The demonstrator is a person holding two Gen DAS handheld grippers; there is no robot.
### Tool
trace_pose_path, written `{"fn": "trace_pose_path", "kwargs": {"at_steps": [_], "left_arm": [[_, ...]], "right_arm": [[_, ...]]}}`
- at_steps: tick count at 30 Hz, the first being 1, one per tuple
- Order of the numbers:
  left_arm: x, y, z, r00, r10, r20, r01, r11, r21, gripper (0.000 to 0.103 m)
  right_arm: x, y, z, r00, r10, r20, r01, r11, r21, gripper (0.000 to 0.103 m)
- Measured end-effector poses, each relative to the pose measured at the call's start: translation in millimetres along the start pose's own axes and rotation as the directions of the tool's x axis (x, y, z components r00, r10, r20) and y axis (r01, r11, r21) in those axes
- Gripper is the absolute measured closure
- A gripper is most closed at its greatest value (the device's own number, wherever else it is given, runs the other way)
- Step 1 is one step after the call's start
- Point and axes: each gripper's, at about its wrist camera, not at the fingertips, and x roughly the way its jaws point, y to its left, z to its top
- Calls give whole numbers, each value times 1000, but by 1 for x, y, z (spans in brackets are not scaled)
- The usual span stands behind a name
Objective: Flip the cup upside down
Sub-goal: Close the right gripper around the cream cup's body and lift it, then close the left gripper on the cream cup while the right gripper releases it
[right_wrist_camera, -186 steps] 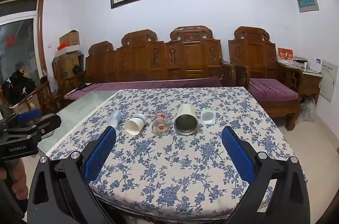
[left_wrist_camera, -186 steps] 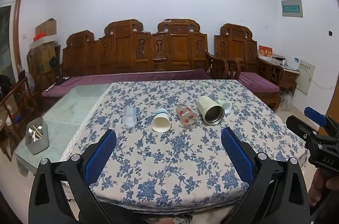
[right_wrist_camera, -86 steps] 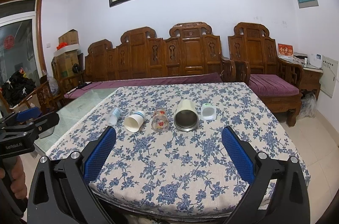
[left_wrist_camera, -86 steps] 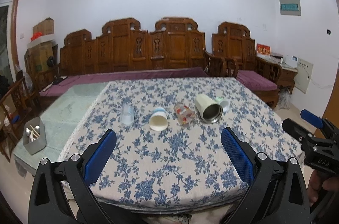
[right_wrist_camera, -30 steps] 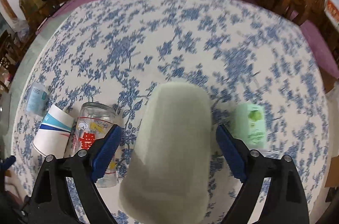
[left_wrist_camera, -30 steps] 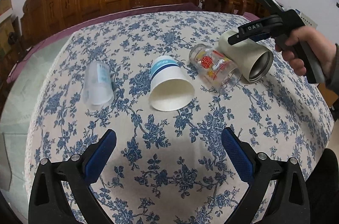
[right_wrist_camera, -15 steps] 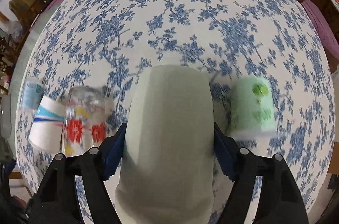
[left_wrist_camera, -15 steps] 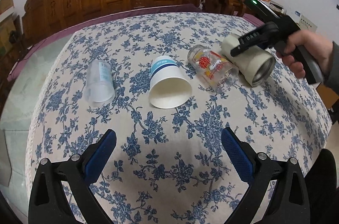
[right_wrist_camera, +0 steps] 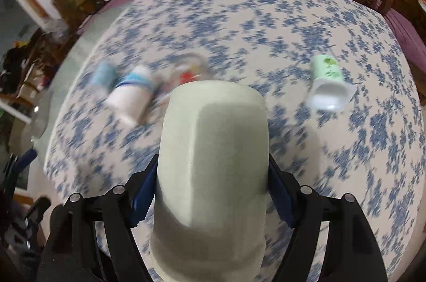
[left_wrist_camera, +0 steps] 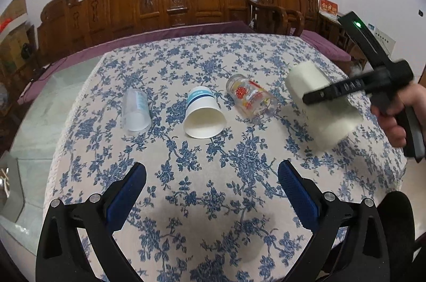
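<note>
Across the tablecloth [left_wrist_camera: 213,202] lie a clear cup [left_wrist_camera: 135,110], paper cup [left_wrist_camera: 203,112] and glass [left_wrist_camera: 251,99], the left gripper [left_wrist_camera: 211,190] gaping nearby, while rightward the right gripper [right_wrist_camera: 211,184] clamps the tilted pale cup [left_wrist_camera: 322,106] aloft.

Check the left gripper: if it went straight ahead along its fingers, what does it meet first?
Probably the paper cup, lying on its side with its mouth toward the open left gripper. Only bare tablecloth lies before it. Depth is unclear, so the fingers might meet the cloth first.
</note>
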Motion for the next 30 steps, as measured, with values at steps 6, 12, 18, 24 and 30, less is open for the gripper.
{"fn": "trace_pose_path", "kwargs": {"at_steps": [6,12,18,24,30], "left_arm": [[-21,5,-6,999,26,20,-26,1000,-12,8],[-34,14,-13,998,59,20,-59,998,-22,8],[-41,16,-14,996,87,16,-86,996,-16,8],[-44,13,-12,995,96,15,-96,995,-16,8],[-42,5,-10,995,97,9,-97,995,-7,8]], "right_arm": [[-7,37,-36,998,65,-19,-65,997,-35,25],[16,54,-59,993,93,-72,-95,995,-20,25],[44,57,-63,992,73,-107,-73,997,7,25],[53,50,-60,994,58,-93,-56,998,25,25],[13,46,-63,998,36,57,-35,999,-23,25]]}}
